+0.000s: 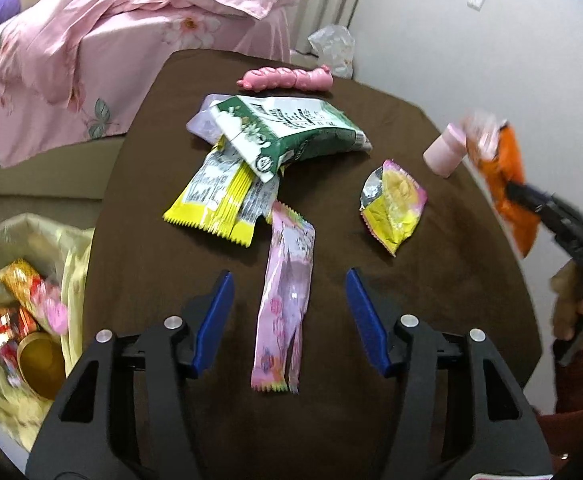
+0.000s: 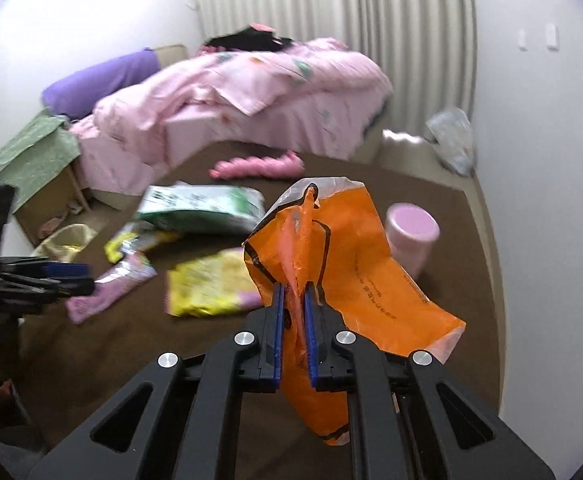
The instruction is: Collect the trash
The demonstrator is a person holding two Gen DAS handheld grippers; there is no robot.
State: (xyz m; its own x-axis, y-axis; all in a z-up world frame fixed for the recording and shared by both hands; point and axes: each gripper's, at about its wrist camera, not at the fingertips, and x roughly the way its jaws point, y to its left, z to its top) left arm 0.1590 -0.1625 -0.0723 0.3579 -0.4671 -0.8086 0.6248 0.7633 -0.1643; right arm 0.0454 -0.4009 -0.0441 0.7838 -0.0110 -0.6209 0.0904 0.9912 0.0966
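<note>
orange wrapper point(image 2: 355, 264): crumpled, creased plastic with black trim and clear edge, lifted above the brown bench point(image 2: 431, 380) beside a pink cup point(image 2: 411, 236) | right gripper point(image 2: 291, 300): fingers pinching the wrapper's middle fold | left gripper point(image 1: 289, 284): fingers spread wide, straddling a long pink wrapper point(image 1: 285, 304) lying flat on the bench

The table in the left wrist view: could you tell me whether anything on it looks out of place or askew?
Yes. Snack wrappers lie scattered on the brown table: a green packet lies askew over yellow ones, and a torn-open yellow-pink packet lies alone. The pink cup sits close to the right edge.
</note>
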